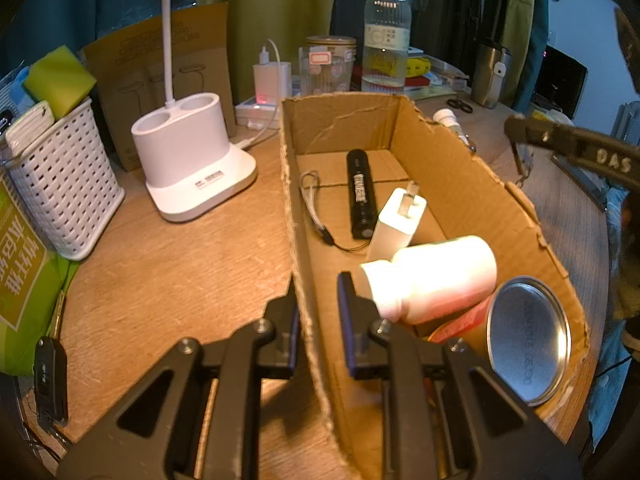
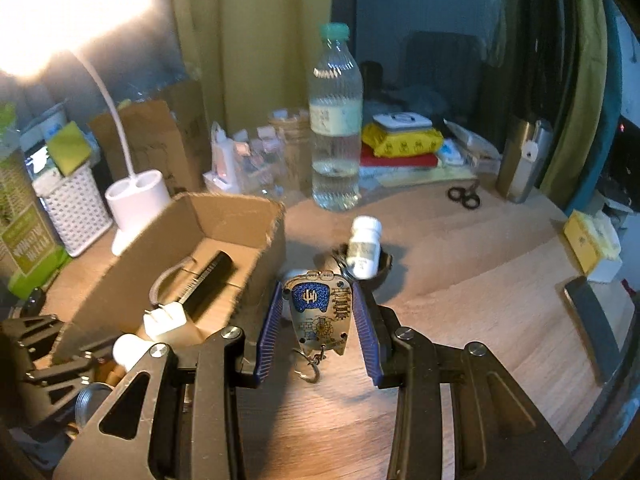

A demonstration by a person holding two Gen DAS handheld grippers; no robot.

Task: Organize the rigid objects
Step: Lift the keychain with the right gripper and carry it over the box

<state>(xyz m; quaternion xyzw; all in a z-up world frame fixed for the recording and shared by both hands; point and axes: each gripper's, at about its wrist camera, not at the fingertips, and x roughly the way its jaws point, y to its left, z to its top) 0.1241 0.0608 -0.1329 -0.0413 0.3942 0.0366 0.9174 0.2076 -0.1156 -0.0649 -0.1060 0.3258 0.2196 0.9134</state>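
Note:
My left gripper (image 1: 318,300) is shut on the left wall of an open cardboard box (image 1: 472,184). Inside the box lie a black flashlight (image 1: 360,192) with a wrist cord, a white charger plug (image 1: 394,224), a white bottle (image 1: 432,276) and a red can with a silver lid (image 1: 528,340). My right gripper (image 2: 318,300) is shut on a metal keychain tag (image 2: 320,312) with a blue design, held above the table just right of the box (image 2: 240,216). Its hook dangles below. Beyond it, a small white bottle (image 2: 363,248) rests in a dark bowl (image 2: 386,266).
Left of the box stand a white lamp base (image 1: 192,152) and a white basket (image 1: 60,184). Behind it are a water bottle (image 2: 336,128), jars and stacked packets. Scissors (image 2: 464,196), a steel tumbler (image 2: 524,160) and a yellow box (image 2: 592,240) sit at the right.

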